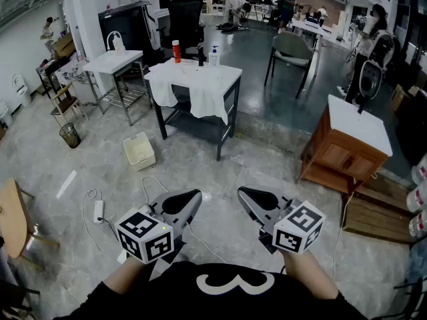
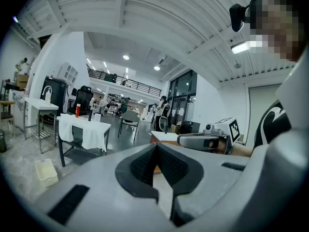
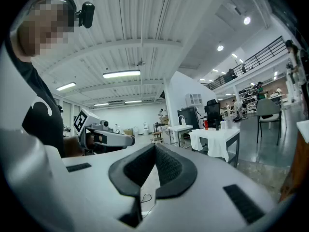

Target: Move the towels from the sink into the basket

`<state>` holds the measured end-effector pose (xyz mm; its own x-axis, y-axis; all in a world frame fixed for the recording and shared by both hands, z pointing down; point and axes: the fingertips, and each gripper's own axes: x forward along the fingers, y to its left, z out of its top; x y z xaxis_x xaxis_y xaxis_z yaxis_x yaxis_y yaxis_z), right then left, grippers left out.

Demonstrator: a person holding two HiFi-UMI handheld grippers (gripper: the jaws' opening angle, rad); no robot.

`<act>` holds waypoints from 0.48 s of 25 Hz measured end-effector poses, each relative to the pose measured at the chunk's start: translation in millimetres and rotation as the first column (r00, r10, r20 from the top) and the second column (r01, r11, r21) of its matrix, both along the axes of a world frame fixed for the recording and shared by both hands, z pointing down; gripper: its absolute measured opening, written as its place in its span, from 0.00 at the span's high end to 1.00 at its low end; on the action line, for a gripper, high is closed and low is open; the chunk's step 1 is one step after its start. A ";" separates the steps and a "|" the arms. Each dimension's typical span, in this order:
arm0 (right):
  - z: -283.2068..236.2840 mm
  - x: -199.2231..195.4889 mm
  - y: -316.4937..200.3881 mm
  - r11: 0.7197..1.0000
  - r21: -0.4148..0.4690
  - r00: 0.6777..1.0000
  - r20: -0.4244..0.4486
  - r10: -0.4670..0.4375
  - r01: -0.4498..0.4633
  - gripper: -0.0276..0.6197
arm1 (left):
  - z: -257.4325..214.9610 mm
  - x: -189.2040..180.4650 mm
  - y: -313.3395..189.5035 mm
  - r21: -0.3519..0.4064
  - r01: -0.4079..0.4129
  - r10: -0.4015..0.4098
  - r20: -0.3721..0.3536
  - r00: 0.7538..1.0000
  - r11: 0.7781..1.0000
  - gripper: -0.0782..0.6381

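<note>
A white towel (image 1: 200,89) lies draped over a dark table (image 1: 229,104) in the middle of the room; the same towel (image 2: 91,133) (image 3: 216,144) shows in both gripper views. To its left a white stand with a curved tap (image 1: 115,42) looks like the sink. On the floor sits a white basket (image 1: 140,151) (image 2: 46,171). My left gripper (image 1: 194,196) (image 2: 155,147) and right gripper (image 1: 243,193) (image 3: 154,148) hover close to my body, well short of the table. Both are shut with nothing between the jaws.
A wooden cabinet (image 1: 347,145) stands at the right with pallets beside it. A white cable and power strip (image 1: 98,211) lie on the floor near my left gripper. Also here are a small bin (image 1: 69,135), a grey chair (image 1: 290,51), bottles (image 1: 176,51) on the table, and people at the back.
</note>
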<state>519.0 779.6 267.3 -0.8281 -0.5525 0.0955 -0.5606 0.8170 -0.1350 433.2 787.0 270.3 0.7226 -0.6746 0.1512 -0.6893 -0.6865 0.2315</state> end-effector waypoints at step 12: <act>-9.1 -0.4 1.6 0.998 0.057 0.999 0.043 -0.010 0.007 0.95 | -0.5 -5.4 -3.5 0.014 -0.011 0.011 0.005 1.000 1.000 0.88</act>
<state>518.6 781.2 258.2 -0.8353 -0.5490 0.0284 -0.5484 0.8286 -0.1122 427.8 783.4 269.8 0.7293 -0.6686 0.1452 -0.6827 -0.6973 0.2183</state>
